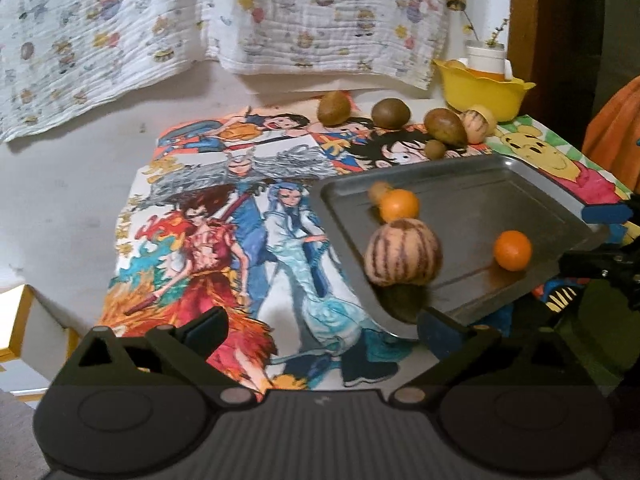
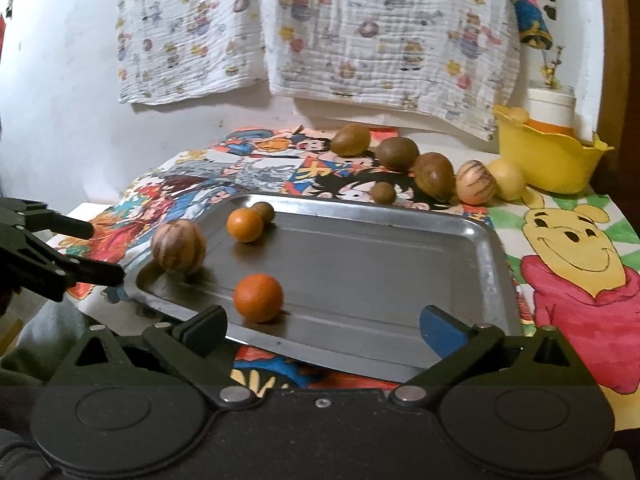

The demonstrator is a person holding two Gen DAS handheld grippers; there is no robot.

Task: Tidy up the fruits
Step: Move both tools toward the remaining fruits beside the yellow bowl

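Note:
A metal tray (image 2: 400,264) lies on a cartoon cloth and also shows in the left wrist view (image 1: 500,200). In it are a striped melon-like fruit (image 2: 179,251) (image 1: 402,251), two oranges (image 2: 258,298) (image 2: 245,224) (image 1: 512,250) (image 1: 399,206) and a small brown fruit (image 2: 264,211). Behind the tray lie brown fruits (image 2: 351,140) (image 2: 397,153) (image 2: 434,177), a small brown one (image 2: 384,193), a striped one (image 2: 476,182) and a pale yellow one (image 2: 508,179). My left gripper (image 1: 322,328) is open and empty at the tray's left corner. My right gripper (image 2: 324,326) is open and empty at the tray's near edge.
A yellow bowl (image 2: 548,160) with a white and orange container stands at the back right, also in the left wrist view (image 1: 480,90). A patterned white cloth (image 2: 320,32) hangs on the wall behind. The table drops off at the left (image 1: 24,320).

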